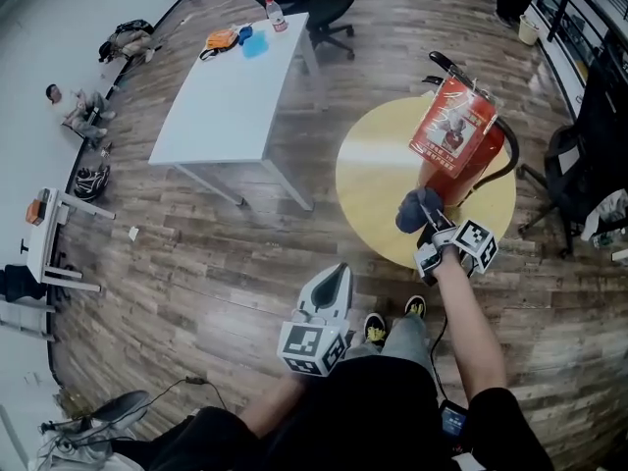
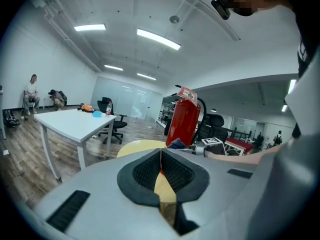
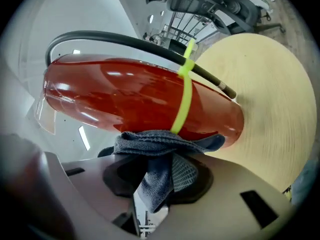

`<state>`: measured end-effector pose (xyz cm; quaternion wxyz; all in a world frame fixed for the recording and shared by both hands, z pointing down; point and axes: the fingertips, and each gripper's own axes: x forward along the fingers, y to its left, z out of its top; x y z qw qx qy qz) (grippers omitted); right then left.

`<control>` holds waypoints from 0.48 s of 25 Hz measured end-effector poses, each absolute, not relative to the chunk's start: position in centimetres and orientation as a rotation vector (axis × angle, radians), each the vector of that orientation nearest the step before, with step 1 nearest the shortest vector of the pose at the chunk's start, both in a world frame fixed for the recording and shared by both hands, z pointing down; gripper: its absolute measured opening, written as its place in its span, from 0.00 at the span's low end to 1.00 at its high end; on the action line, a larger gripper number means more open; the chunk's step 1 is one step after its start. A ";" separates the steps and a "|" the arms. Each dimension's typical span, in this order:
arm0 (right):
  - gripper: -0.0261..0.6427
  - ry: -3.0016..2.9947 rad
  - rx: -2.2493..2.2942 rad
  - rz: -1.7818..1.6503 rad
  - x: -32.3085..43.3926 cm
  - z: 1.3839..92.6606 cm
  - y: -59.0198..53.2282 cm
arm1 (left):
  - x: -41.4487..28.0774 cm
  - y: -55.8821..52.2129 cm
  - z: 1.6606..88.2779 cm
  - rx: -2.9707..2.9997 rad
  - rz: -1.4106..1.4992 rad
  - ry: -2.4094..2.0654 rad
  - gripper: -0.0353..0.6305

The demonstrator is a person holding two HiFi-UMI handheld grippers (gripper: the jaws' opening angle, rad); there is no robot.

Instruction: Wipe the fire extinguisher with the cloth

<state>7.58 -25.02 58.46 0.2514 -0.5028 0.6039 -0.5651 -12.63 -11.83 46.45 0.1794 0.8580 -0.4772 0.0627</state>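
A red fire extinguisher (image 1: pixel 469 143) stands on a round yellow table (image 1: pixel 373 184), with a black hose (image 1: pixel 496 173) and a printed tag on its neck. My right gripper (image 1: pixel 427 216) is shut on a blue-grey cloth (image 1: pixel 416 207) and presses it against the cylinder's lower side. In the right gripper view the cloth (image 3: pixel 162 146) lies flat on the red body (image 3: pixel 130 96) beside a yellow-green strap (image 3: pixel 183 98). My left gripper (image 1: pixel 332 285) hangs shut and empty near my legs. In the left gripper view the extinguisher (image 2: pixel 182 120) stands ahead, beyond the shut left gripper (image 2: pixel 161 159).
A white rectangular table (image 1: pixel 231 77) with a bottle and small items stands to the left, an office chair (image 1: pixel 309 3) behind it. Another black chair (image 1: pixel 579 165) sits right of the yellow table. People sit by the far left wall (image 2: pixel 31 91). Wooden floor lies between.
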 end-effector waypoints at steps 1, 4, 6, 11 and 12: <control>0.24 1.640 -1.386 -1.545 7.7 59.9 -25.0 | -12.8 -11.8 46.8 2.417 0.189 -1.349 0.09; 0.24 1.611 -1.458 -1.591 8.3 64.3 -24.7 | -13.1 -11.8 47.8 2.400 0.232 -1.352 0.09; 0.24 1.587 -1.473 -1.615 8.6 66.7 -24.6 | -13.3 -11.7 48.3 2.393 0.255 -1.360 0.09; 0.24 1.540 -1.453 -1.603 8.6 69.6 -24.6 | -14.2 -11.6 49.2 2.363 0.282 -1.391 0.09; 0.24 1.525 -1.454 -1.604 8.4 70.1 -24.9 | -14.3 -11.7 49.4 2.358 0.285 -1.395 0.09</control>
